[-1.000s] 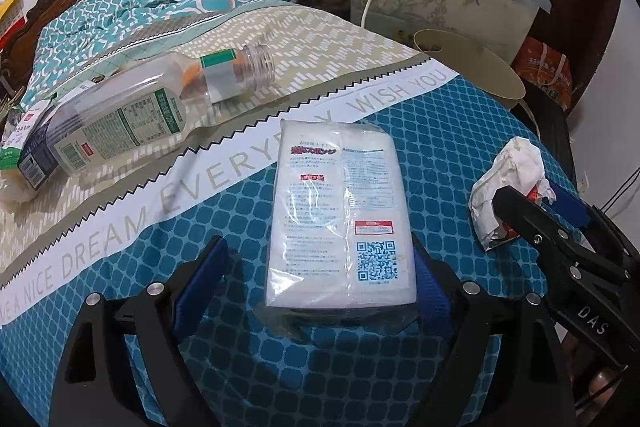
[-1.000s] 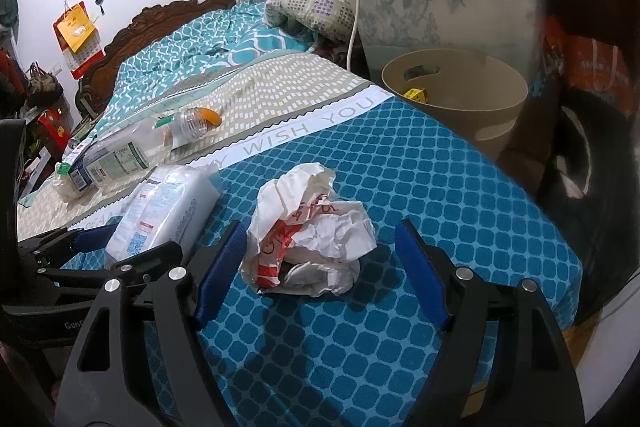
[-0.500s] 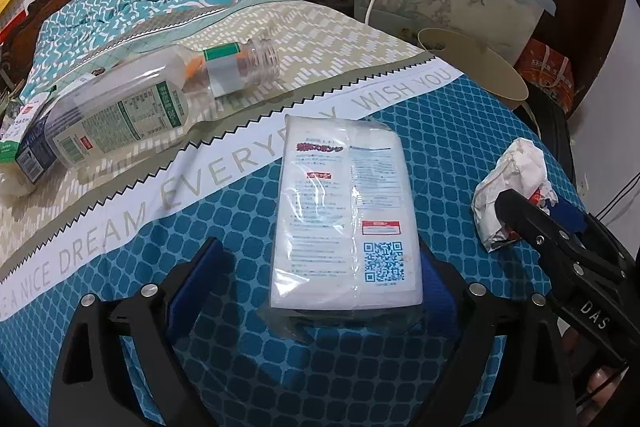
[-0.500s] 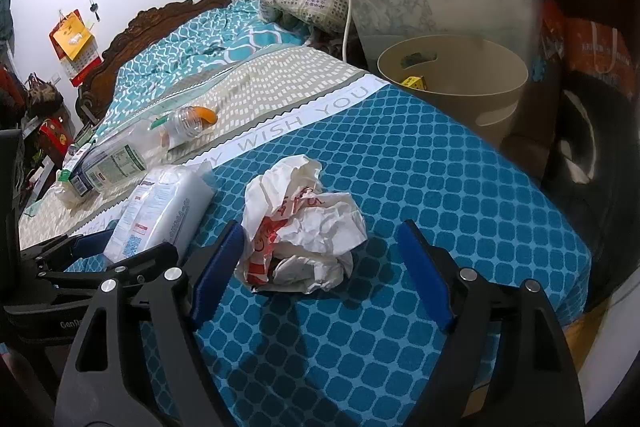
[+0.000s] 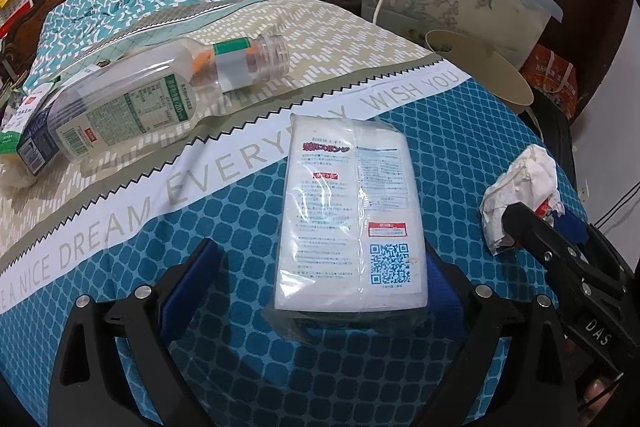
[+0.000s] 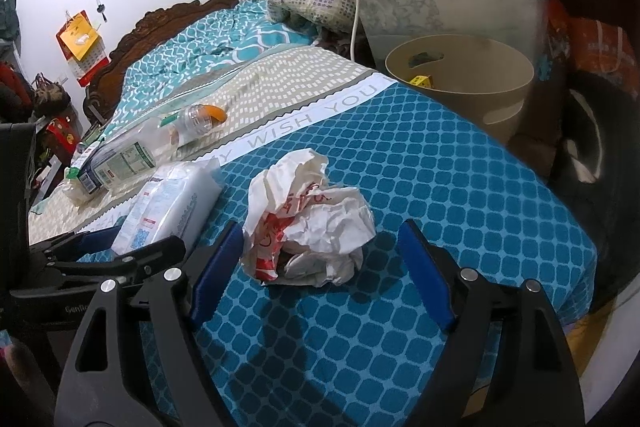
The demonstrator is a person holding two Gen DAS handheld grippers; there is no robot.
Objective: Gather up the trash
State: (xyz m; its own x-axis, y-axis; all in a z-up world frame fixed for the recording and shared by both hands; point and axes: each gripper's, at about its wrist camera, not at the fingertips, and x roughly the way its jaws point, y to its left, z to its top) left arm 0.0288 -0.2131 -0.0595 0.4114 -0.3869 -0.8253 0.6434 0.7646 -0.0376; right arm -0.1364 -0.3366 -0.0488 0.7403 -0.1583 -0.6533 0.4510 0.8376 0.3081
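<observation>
Both grippers are released. The left gripper (image 5: 312, 283) straddles the white packet (image 5: 352, 211) for grasping; the right gripper (image 6: 320, 267) frames the crumpled wrapper (image 6: 308, 223). The bin (image 6: 460, 83) waits at 1 o'clock.

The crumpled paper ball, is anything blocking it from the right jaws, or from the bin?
Nothing visible blocks it. The crumpled paper ball lies on the bedspread between the open jaws of the right gripper. Only bare bedspread lies between it and the tan bin past the bed's edge.
</observation>
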